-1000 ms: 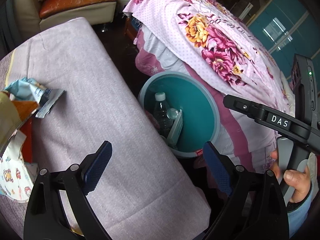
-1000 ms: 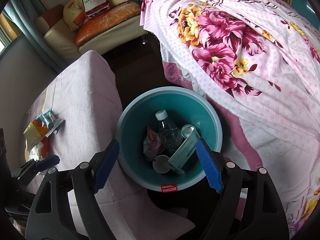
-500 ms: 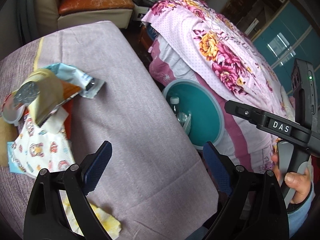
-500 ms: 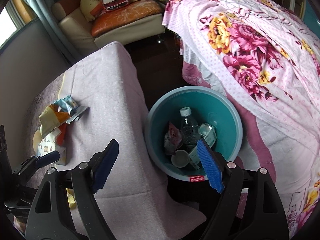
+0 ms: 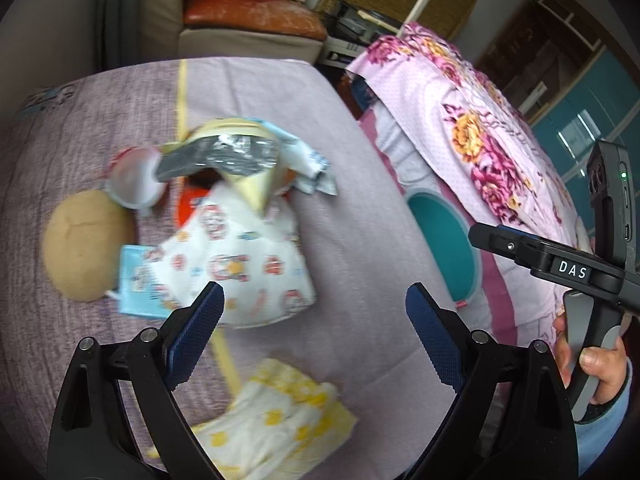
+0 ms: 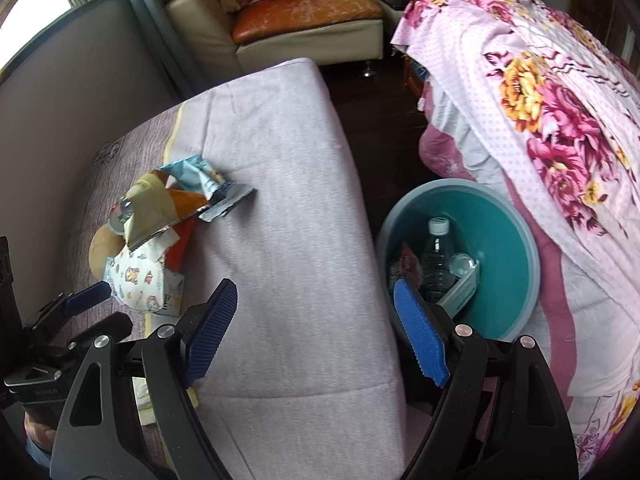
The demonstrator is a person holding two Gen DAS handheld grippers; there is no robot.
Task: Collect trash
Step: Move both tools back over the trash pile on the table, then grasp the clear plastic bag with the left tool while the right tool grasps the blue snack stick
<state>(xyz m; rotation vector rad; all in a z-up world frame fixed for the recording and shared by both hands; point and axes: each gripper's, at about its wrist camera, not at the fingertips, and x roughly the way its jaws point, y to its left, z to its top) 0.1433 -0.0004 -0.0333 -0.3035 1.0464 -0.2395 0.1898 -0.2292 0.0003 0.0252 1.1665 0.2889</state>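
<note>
A heap of trash lies on the lilac-covered table [image 5: 360, 216]: a white printed wrapper [image 5: 240, 264], a yellow and silver foil bag [image 5: 236, 160], a blue-white packet [image 5: 308, 164], a small white cup [image 5: 134, 184], a round tan bun [image 5: 86, 248] and a yellow-spotted tissue [image 5: 276, 412]. My left gripper [image 5: 314, 340] is open and empty just before the printed wrapper. The heap also shows in the right wrist view [image 6: 160, 224]. My right gripper [image 6: 316, 332] is open and empty over the table's near right edge. The teal bin [image 6: 508, 236] holds a clear bottle [image 6: 436, 256] and other trash.
A bed with a floral pink cover [image 6: 560, 128] stands right of the bin. A cream sofa with an orange cushion [image 6: 304, 12] is at the back. A grey wall [image 6: 80, 76] borders the table's left side. The right gripper's body [image 5: 560, 268] shows at the right of the left wrist view.
Both grippers have swung left from the bin toward the table. The trash heap now fills the left wrist view. Both stay open.
</note>
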